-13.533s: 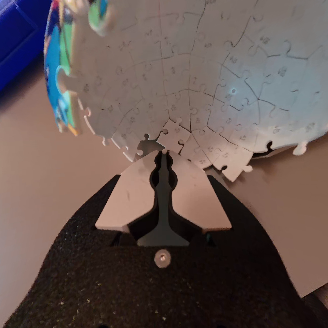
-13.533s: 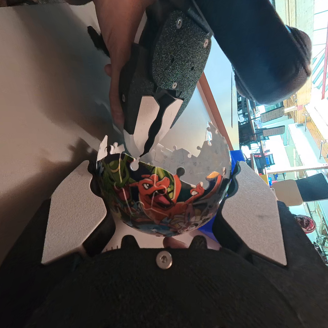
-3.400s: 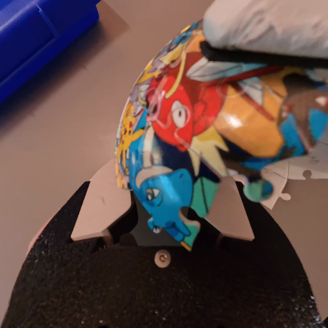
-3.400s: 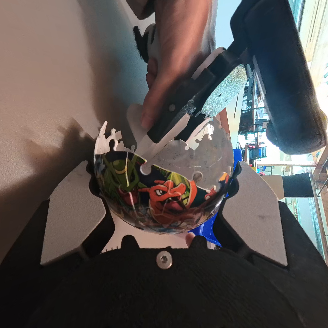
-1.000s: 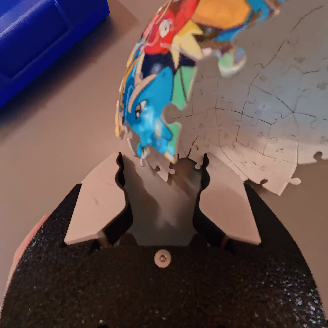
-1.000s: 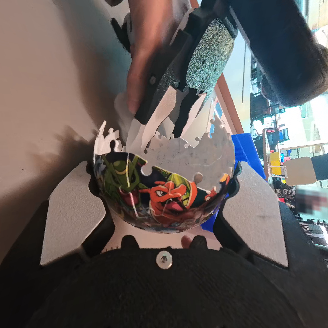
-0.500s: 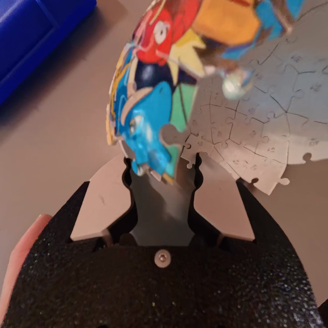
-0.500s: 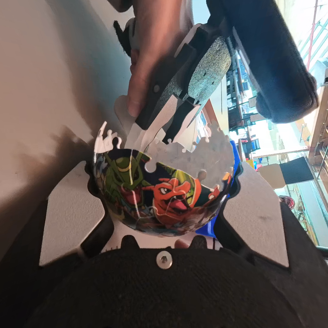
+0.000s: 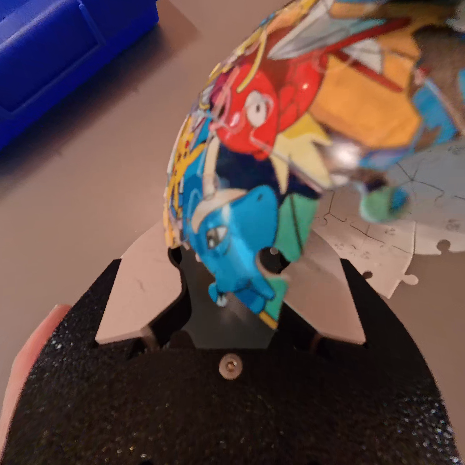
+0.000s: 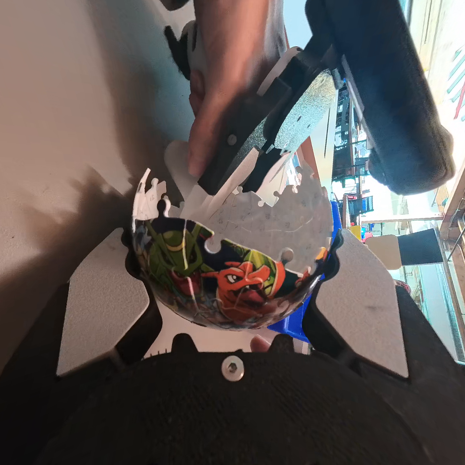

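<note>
A half-sphere shell of jigsaw pieces (image 10: 226,284), with cartoon creatures outside and a plain white inside (image 10: 264,219), sits between the wide-spread fingers of my right gripper (image 10: 232,239), which grip it on both sides. In the left wrist view the shell (image 9: 251,125) fills the upper right and is blurred. Its rim with a blue creature lies between the fingers of my left gripper (image 9: 234,241), which stand apart around it. In the right wrist view the left gripper (image 10: 208,206) reaches onto the far rim from above, held by a hand (image 10: 221,100).
A blue plastic bin (image 9: 50,55) stands at the far left on the beige table (image 9: 88,176); part of it shows behind the shell in the right wrist view (image 10: 289,324). A dark sleeve (image 10: 390,100) hangs over the right side. A fingertip (image 9: 25,339) rests on the left gripper's body.
My left gripper has moved forward over the shell's rim, so the blue-creature edge now lies deeper between its fingers. My right gripper still holds the shell.
</note>
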